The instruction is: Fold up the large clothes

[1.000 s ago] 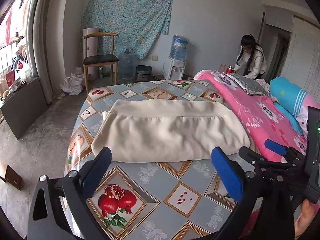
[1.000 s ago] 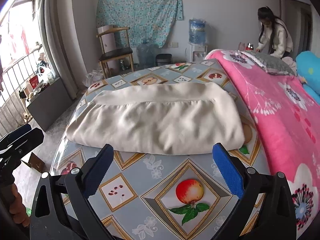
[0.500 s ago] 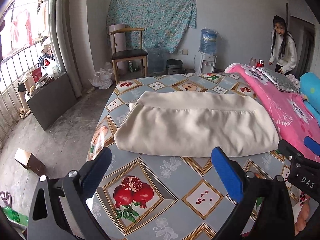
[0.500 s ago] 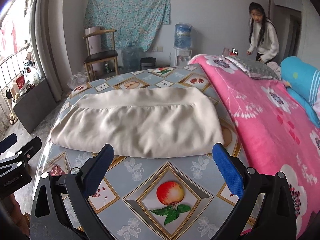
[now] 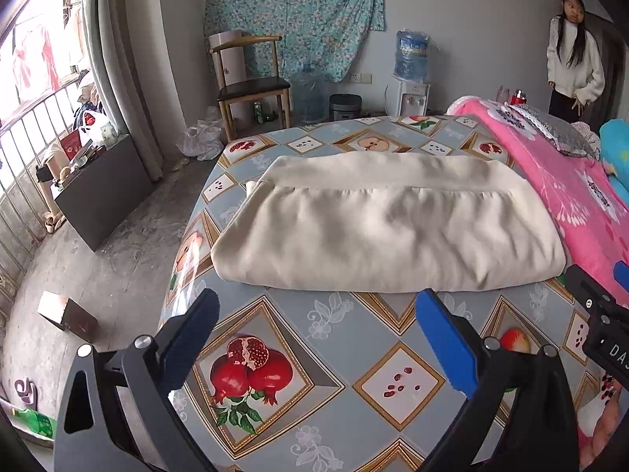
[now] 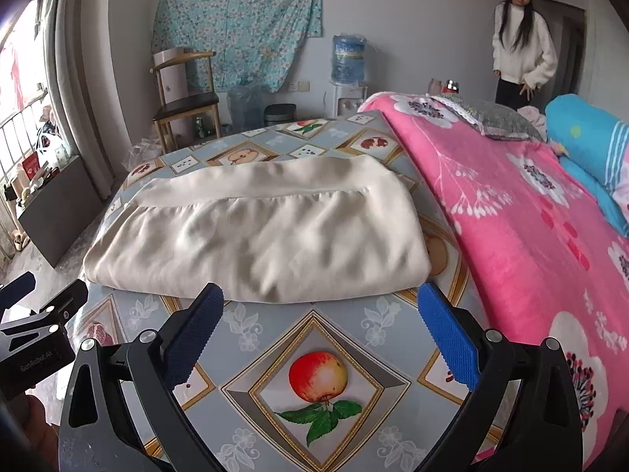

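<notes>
A cream garment (image 5: 385, 228) (image 6: 259, 236) lies folded into a wide rectangle on the fruit-patterned bed sheet (image 5: 326, 354) (image 6: 314, 338). Its banded hem runs along the far side. My left gripper (image 5: 314, 306) is open and empty, hovering just short of the garment's near edge, toward its left half. My right gripper (image 6: 320, 303) is open and empty too, held in front of the garment's near right part. Each gripper shows at the edge of the other's view: the right gripper (image 5: 601, 306) at the far right, the left gripper (image 6: 39, 314) at the far left.
A pink flowered blanket (image 6: 511, 216) covers the bed's right side, with a grey pillow (image 6: 487, 118) and blue bedding (image 6: 589, 145). A person in a white sweater (image 6: 523, 51) stands at the back right. A wooden chair (image 5: 251, 82), a water dispenser (image 5: 411, 74) and a dark cabinet (image 5: 102, 192) stand beyond the bed.
Both grippers have drawn back and swung slightly; the garment lies unchanged. The person at the back right has straightened up and turned around.
</notes>
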A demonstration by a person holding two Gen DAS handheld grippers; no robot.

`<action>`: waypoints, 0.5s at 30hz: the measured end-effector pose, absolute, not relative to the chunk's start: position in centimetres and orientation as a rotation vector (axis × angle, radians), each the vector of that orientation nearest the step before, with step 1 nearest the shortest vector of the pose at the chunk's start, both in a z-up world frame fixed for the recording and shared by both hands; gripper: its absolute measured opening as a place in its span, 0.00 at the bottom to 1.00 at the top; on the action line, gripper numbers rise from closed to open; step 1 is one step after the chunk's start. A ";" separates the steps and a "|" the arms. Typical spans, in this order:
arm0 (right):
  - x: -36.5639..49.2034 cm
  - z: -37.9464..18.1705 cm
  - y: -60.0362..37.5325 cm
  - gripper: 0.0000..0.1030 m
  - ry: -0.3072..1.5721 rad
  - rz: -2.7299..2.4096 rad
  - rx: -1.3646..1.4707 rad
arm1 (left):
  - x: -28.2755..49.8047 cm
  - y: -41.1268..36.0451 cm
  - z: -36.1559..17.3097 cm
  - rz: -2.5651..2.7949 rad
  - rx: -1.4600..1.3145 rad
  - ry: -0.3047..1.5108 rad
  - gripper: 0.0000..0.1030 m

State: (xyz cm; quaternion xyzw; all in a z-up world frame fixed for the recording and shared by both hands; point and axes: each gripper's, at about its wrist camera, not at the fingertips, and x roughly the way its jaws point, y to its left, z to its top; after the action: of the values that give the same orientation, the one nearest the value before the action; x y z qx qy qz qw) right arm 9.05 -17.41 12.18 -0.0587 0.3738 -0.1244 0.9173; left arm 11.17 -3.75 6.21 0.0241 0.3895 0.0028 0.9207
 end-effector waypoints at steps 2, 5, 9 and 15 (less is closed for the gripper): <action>9.3 11.7 -17.5 0.93 0.789 -0.265 -0.132 | 11.4 -3.9 5.9 0.004 0.039 0.820 0.95; 9.4 11.2 -17.7 0.93 0.815 -0.262 -0.134 | 11.8 -3.9 5.6 0.012 0.012 0.843 0.95; 9.2 10.9 -18.1 0.93 0.831 -0.256 -0.116 | 12.1 -4.2 5.5 0.029 0.009 0.862 0.95; 9.5 10.2 -18.4 0.93 0.875 -0.258 -0.130 | 12.6 -4.5 4.8 0.040 0.009 0.909 0.95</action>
State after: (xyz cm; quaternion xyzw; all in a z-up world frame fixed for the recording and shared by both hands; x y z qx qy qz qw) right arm 9.50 -18.45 10.23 -0.0626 0.4221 -0.1247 0.8957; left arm 12.63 -4.49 4.76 0.0045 0.4390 0.0194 0.8983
